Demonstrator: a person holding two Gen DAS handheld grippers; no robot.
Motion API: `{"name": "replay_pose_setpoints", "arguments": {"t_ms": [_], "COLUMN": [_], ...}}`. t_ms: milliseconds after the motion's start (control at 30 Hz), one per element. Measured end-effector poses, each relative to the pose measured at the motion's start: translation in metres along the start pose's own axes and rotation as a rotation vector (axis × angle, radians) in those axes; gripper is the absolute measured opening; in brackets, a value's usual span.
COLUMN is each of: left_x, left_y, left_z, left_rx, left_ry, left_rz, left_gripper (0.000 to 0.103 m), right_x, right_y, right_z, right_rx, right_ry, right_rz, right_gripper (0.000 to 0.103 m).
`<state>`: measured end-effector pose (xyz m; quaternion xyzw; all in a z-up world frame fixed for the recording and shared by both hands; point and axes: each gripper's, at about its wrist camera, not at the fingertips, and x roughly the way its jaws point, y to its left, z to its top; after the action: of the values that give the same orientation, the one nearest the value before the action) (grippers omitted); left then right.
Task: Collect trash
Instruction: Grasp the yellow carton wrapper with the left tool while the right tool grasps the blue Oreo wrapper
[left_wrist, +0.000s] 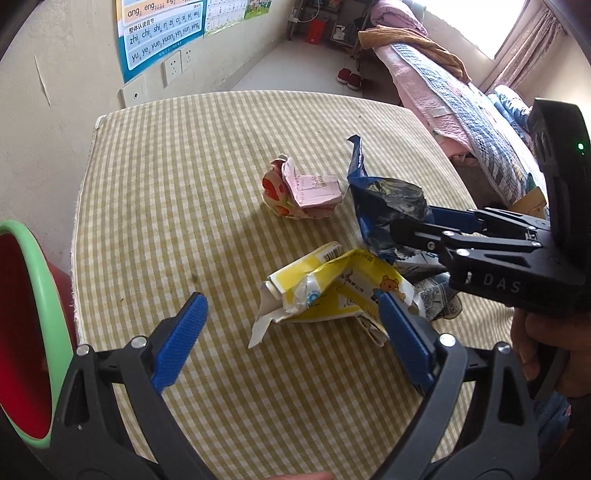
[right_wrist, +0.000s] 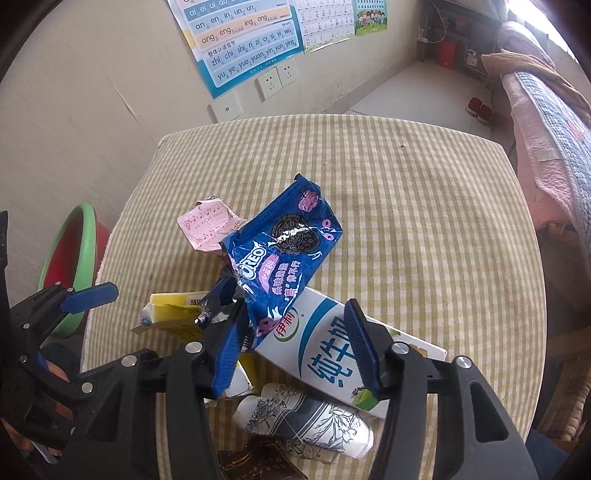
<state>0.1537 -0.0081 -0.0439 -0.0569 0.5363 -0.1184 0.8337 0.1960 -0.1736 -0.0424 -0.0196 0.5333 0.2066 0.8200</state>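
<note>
On the checked tablecloth (left_wrist: 177, 166) lies a heap of trash. My left gripper (left_wrist: 291, 328) is open around a crushed yellow carton (left_wrist: 332, 291), and its right pad touches the carton's edge. My right gripper (right_wrist: 295, 343) reaches in from the right (left_wrist: 402, 229). Its jaws are partly open over the lower end of a blue Oreo wrapper (right_wrist: 284, 243) and a white milk carton (right_wrist: 325, 354). The left pad touches the wrapper; the right pad stands apart from it, above the carton. A crumpled pink carton (left_wrist: 303, 192) lies behind.
A red basin with a green rim (left_wrist: 37, 295) stands off the table's left edge. A flattened paper cup with an ink print (right_wrist: 303, 421) lies near the front. A bed with blankets (left_wrist: 461, 110) runs along the right, and a wall with posters is to the left.
</note>
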Motion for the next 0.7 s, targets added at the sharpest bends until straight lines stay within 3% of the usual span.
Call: {"name": "replay_pose_setpoints", "arguments": {"t_ms": [200,267,300,533,700], "left_x": [0.019,0.022,0.022,0.011,-0.002], "left_y": [0.003,0.003,0.003,0.002,0.004], "left_z": [0.004,0.005,0.005,-0.003,-0.009], "left_rx": [-0.02,-0.023,-0.024,-0.026,-0.046], "left_ry": [0.043,0.052,0.055,0.05,0.025], "left_rz": [-0.021,-0.02,-0.018,-0.04,-0.055], "left_gripper": [0.062,0.049,0.037,0.014,0.009], "right_x": [0.0,0.0,-0.001,-0.014,-0.027], "right_y": [-0.003,-0.003,-0.003,-0.011,-0.02], "right_z": [0.002,0.003,0.003,-0.002,-0.007], "right_rx": [-0.001,-0.002,-0.003,0.027,0.052], "right_ry": [0.005,0.0,-0.003,-0.024,-0.04], "right_rz": [-0.011,-0.012,-0.012,-0.012,-0.021], "right_gripper": [0.022,0.015,0.01,0.008,0.008]}}
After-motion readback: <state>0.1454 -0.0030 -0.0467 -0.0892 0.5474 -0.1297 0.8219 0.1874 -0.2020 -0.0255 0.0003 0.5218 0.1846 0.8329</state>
